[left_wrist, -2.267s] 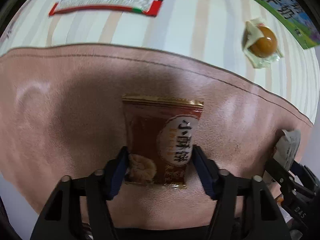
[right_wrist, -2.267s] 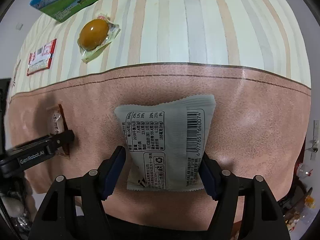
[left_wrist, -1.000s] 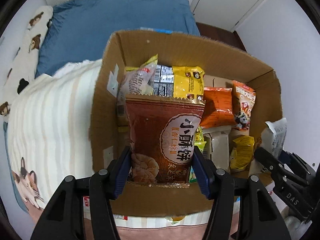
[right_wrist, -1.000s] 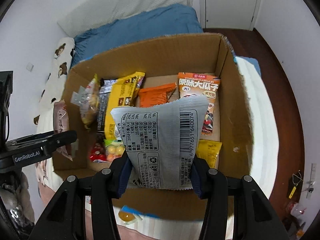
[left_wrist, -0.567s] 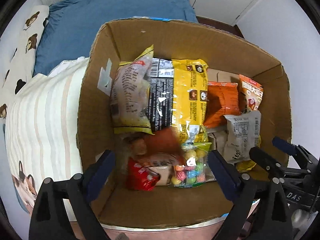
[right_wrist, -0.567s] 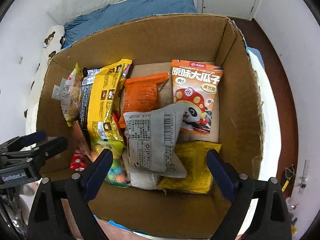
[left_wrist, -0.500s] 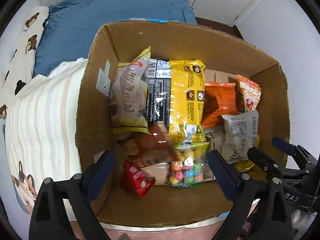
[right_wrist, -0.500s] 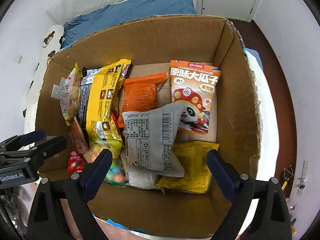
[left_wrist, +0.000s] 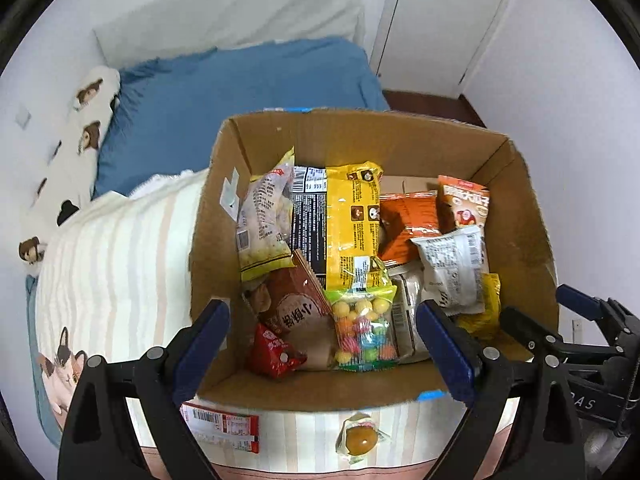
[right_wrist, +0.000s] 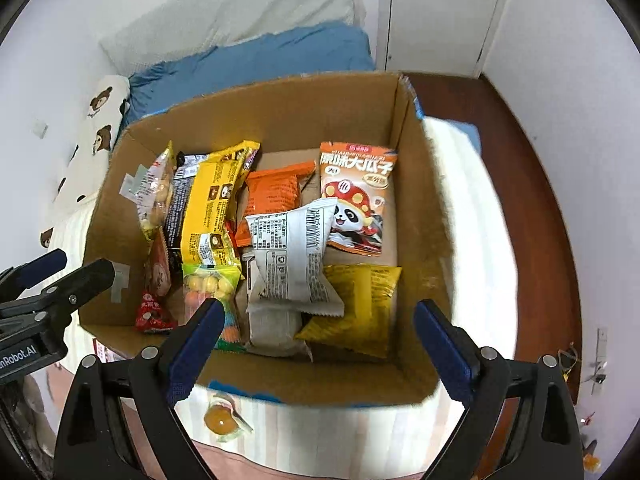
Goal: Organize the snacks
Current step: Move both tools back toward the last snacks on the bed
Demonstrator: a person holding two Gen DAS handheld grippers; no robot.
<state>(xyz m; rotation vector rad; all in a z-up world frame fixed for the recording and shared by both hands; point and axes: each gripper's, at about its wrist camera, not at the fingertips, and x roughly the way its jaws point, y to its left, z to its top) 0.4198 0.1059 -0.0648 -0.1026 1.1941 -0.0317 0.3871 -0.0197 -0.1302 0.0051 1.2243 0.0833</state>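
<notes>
An open cardboard box (left_wrist: 516, 216) (right_wrist: 424, 216) on the bed holds several snack packs. The brown biscuit pack (left_wrist: 296, 308) (right_wrist: 157, 268) lies at the box's front left. The grey pack with a barcode (left_wrist: 452, 268) (right_wrist: 292, 256) lies on the pile in the middle. My left gripper (left_wrist: 324, 344) is open and empty above the box's near edge. My right gripper (right_wrist: 316, 340) is open and empty above the near edge too. A wrapped brown egg (left_wrist: 360, 440) (right_wrist: 220, 420) and a red-and-white pack (left_wrist: 224, 428) lie on the striped blanket in front of the box.
The box stands on a striped blanket (left_wrist: 116, 256) with a blue pillow (left_wrist: 240, 88) behind it. White walls and a door (right_wrist: 440, 12) are at the back. Wooden floor (right_wrist: 532, 200) lies to the right of the bed.
Both grippers carried their packs from the blanket to over the box, opened and dropped them in. Since then both have drawn back and up a little, still open.
</notes>
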